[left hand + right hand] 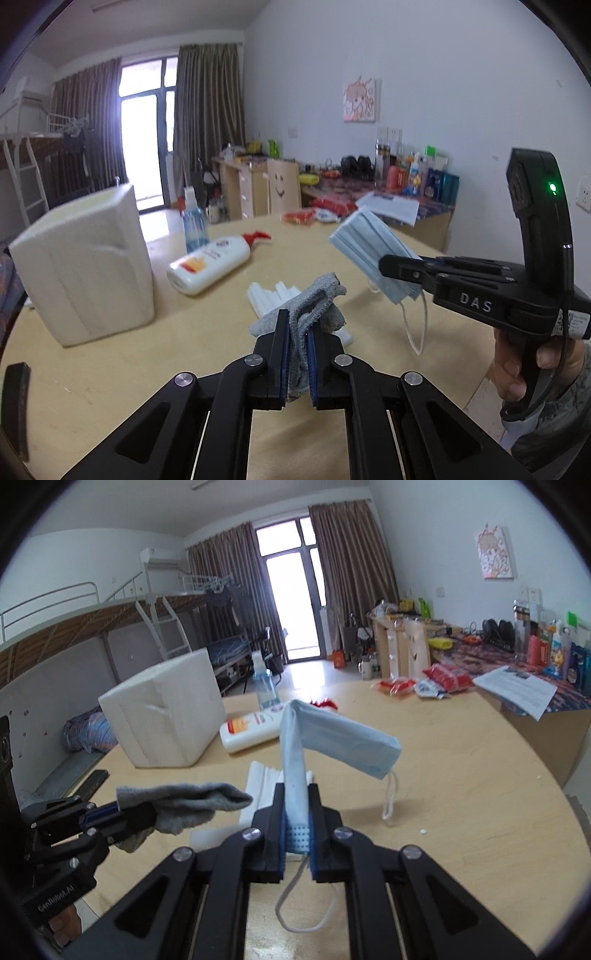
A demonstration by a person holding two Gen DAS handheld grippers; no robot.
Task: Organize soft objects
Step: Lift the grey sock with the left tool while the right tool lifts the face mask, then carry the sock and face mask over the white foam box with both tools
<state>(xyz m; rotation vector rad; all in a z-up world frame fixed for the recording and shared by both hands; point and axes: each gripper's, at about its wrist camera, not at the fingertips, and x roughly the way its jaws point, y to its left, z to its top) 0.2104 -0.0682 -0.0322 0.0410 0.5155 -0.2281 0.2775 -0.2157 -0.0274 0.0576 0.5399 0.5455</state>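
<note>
My left gripper is shut on a grey cloth and holds it above the wooden table. It also shows in the right wrist view, with the grey cloth sticking out to the right. My right gripper is shut on a light blue face mask, held above the table with its ear loops hanging. In the left wrist view the right gripper holds the mask at the right. A white folded item lies on the table under both grippers.
A white foam box stands at the left of the table. A white lotion bottle lies beside it and a blue spray bottle stands behind. Red snack packets lie at the far edge. A dark flat object lies at the near left.
</note>
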